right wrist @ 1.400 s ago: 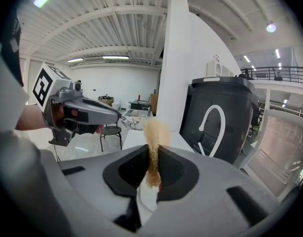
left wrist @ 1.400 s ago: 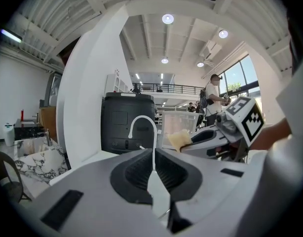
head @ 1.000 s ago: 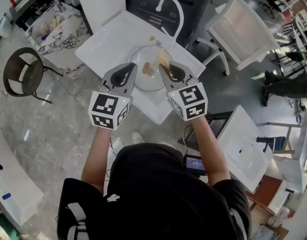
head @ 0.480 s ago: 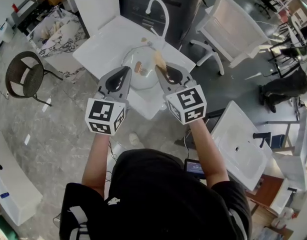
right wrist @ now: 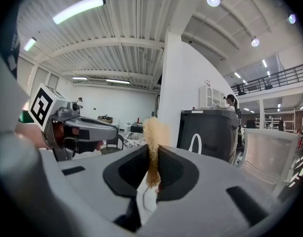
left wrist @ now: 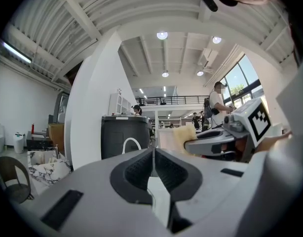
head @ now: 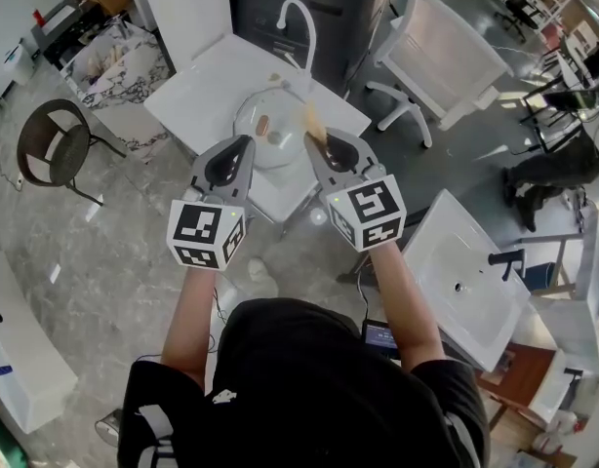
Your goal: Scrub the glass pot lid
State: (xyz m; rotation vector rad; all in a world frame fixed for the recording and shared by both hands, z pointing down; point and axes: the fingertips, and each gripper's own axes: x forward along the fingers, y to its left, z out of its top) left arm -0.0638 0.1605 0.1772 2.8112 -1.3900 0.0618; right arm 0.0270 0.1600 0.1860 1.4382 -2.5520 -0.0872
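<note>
The glass pot lid (head: 270,136) with a brown knob lies on the white sink top (head: 207,86), seen only in the head view. My left gripper (head: 247,144) hovers at the lid's near left edge, shut with nothing between its fingers, as the left gripper view confirms (left wrist: 154,153). My right gripper (head: 312,140) is at the lid's near right edge, shut on a tan sponge (head: 312,118) that sticks up past the fingertips (right wrist: 152,130). Both grippers are held level, side by side, above the lid.
A white curved faucet (head: 298,19) rises behind the lid. A dark bin (left wrist: 124,135) stands beyond it. A round dark chair (head: 48,144) is at the left, a white chair (head: 446,52) at the upper right, and another white basin (head: 465,281) at the right.
Both grippers have drawn back a little from the lid toward the person. The right one still holds the sponge and the left stays shut.
</note>
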